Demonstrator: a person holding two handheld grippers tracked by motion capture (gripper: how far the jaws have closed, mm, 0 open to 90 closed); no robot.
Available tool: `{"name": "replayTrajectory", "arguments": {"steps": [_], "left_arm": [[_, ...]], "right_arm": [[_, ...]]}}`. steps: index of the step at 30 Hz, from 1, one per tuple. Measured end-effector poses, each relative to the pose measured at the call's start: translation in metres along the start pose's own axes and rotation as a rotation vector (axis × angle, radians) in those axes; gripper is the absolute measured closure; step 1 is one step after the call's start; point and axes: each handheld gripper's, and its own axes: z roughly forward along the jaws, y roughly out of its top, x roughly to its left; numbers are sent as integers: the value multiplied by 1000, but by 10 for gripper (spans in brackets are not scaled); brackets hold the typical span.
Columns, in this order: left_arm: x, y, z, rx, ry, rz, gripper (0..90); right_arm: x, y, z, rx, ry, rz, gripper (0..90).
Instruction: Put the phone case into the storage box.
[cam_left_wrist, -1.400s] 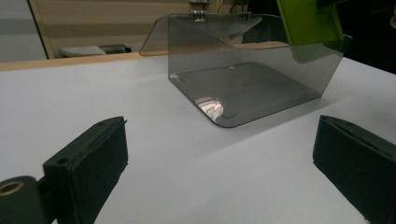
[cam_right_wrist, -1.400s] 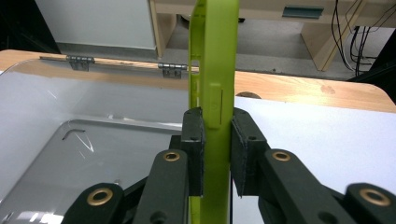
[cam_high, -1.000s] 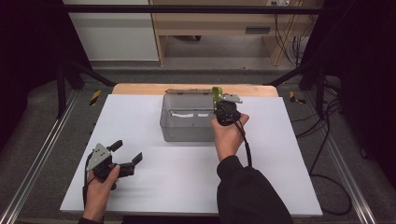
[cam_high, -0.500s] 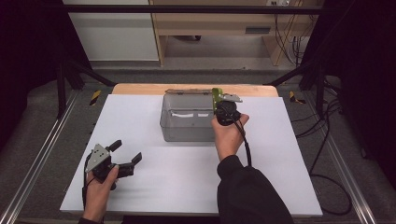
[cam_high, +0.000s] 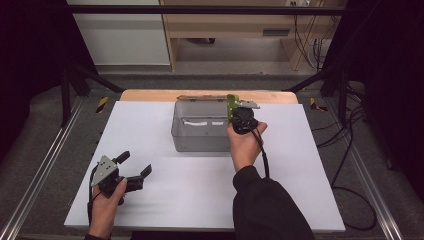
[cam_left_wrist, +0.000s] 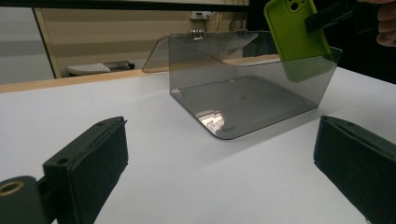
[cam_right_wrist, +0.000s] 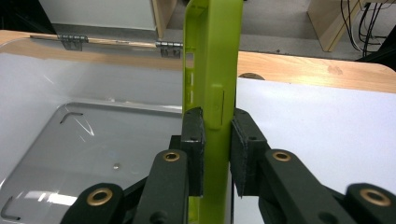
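Black pads of the right gripper press on both faces of a lime-green phone case, clamped and held upright on its edge. Seen from the high view, that gripper holds the case at the right-hand wall of a smoky clear plastic box, right over its rim. The left gripper view shows the case with its lower end dipping behind the box wall. The box stands open, its hinged lid tipped back toward the wooden table edge. Well apart, near the front left of the white tabletop, the left gripper sits low in the person's hand, its jaws spread wide with nothing between them.
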Motion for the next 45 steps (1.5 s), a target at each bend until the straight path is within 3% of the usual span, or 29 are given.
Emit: {"name": "replayTrajectory", "arguments": {"steps": [45], "left_arm": [[-1, 0, 3, 10, -14, 4, 28]], "right_arm": [[6, -5, 8, 45, -2, -24, 772]]}}
